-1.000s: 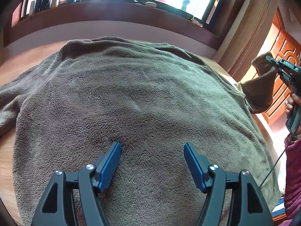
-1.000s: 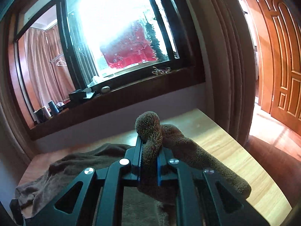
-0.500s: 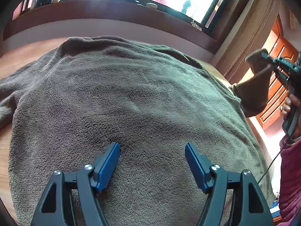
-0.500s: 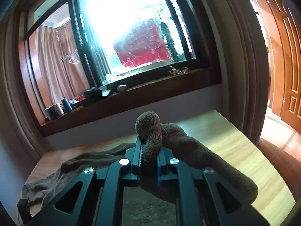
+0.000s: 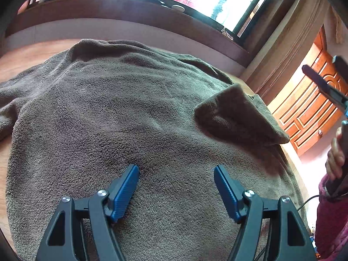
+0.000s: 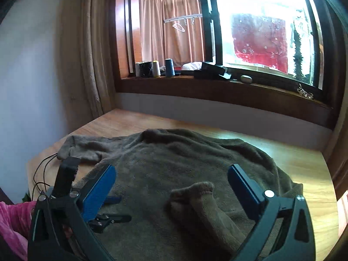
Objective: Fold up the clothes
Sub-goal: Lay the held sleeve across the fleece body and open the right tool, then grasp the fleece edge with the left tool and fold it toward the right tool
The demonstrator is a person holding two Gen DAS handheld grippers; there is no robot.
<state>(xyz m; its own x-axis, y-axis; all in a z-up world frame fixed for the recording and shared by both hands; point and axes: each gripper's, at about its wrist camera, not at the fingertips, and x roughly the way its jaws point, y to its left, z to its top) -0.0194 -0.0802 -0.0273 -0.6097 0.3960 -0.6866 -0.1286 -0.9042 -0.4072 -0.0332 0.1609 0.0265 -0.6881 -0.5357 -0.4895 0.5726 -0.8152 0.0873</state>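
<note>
A brown fleece sweater (image 5: 108, 113) lies spread flat on a wooden table (image 6: 304, 165). My left gripper (image 5: 176, 174) is open, its blue pads just above the lower body of the sweater. The right sleeve (image 5: 235, 117) lies folded inward over the body; it also shows in the right wrist view (image 6: 202, 204). My right gripper (image 6: 171, 180) is open and empty above that sleeve. The left sleeve (image 6: 82, 148) lies stretched out to the far left. The left gripper's body (image 6: 65, 178) shows at the lower left of the right wrist view.
A dark window ledge (image 6: 195, 84) runs behind the table with thread spools (image 6: 154, 68) and small boxes. A curtain (image 6: 91, 54) hangs at the left, a wooden door (image 5: 308, 108) stands at the right. A thin black cable (image 6: 41, 174) lies at the table's left edge.
My right gripper carried the right sleeve inward over the body, opened and let it go. The sleeve now lies on the sweater. The left gripper stayed open in place.
</note>
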